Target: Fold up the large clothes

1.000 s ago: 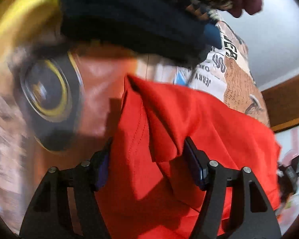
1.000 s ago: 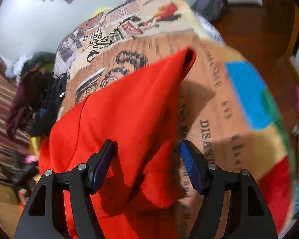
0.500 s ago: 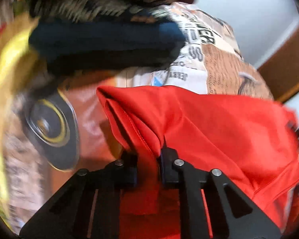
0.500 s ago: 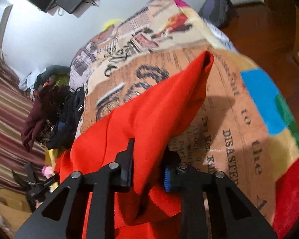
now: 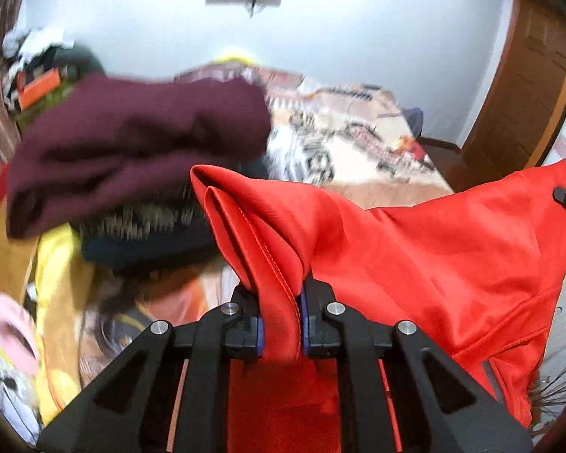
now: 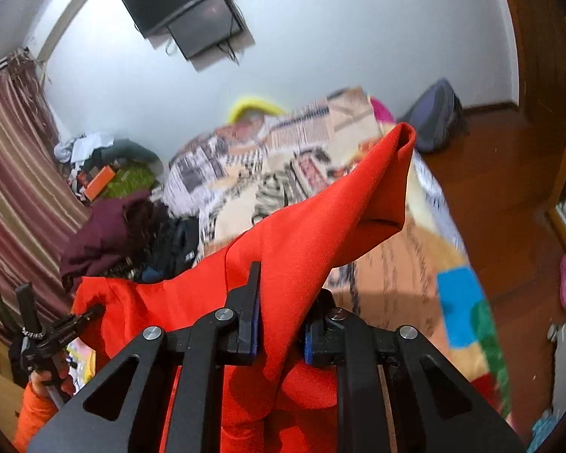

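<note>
A hemmed fold of the red garment (image 5: 415, 249) is pinched between the pressed-together pads of the left gripper (image 5: 280, 324), the cloth bunched upright above the jaws and stretched away to the right. Another corner of the same garment (image 6: 313, 234) is clamped in the right gripper (image 6: 281, 334), whose jaws are closing on it; a loose point of cloth is seen standing up beyond the fingers. The garment is held above the printed bedspread (image 6: 396, 260), and much of the bed is hidden behind it. A pile of clothes topped by a maroon garment (image 5: 132, 143) is seen just beyond the left gripper, beside a yellow cloth (image 5: 56, 294). In the right wrist view the same pile (image 6: 105, 234) lies by the striped curtain (image 6: 15, 188), and a dark screen (image 6: 192, 11) is mounted on the wall. A grey bag (image 6: 434, 120) rests on the wooden floor (image 6: 509, 188).
</note>
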`<state>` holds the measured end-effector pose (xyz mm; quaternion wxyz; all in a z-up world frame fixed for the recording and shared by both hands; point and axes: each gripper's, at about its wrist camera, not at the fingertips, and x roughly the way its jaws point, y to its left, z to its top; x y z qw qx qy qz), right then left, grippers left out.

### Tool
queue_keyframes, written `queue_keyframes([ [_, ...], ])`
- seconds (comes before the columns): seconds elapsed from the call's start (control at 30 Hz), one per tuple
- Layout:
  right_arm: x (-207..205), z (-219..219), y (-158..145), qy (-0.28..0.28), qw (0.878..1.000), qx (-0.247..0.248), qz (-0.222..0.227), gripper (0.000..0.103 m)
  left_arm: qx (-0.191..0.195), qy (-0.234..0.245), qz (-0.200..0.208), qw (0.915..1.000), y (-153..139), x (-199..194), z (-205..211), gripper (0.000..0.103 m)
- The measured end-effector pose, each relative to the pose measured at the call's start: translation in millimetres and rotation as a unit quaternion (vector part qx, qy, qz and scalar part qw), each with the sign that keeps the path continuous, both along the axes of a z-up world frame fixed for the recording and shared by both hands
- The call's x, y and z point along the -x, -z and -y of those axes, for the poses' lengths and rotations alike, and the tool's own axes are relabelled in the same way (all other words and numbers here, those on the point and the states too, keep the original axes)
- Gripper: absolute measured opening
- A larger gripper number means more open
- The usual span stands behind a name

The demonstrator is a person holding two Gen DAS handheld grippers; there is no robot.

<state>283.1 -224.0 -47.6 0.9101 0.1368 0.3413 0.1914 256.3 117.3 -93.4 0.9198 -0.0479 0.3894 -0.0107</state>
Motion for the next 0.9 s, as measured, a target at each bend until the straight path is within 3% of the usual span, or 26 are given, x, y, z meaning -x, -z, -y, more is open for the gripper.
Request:
queue_keyframes([
  [0.17, -12, 5, -8, 0.017, 1.000, 0.014, 0.019, 0.014, -0.036, 0.007, 0.025, 0.9990, -23, -27, 21, 0.013],
  [0.37, -46, 11, 16, 0.041, 0.998, 0.042, -0.011, 0.015, -0.040, 0.011, 0.028, 0.9988, -23, -71, 38, 0.013],
  [0.7, -96, 27, 86, 0.063, 0.990, 0.087, -0.087, 0.015, -0.043, 0.002, -0.028, 0.9987, 42, -131, 46, 0.013],
  [0.9, -102, 39, 109, 0.064, 0.987, 0.095, -0.109, 0.017, -0.027, 0.003, -0.057, 0.9980, 71, -145, 40, 0.014],
])
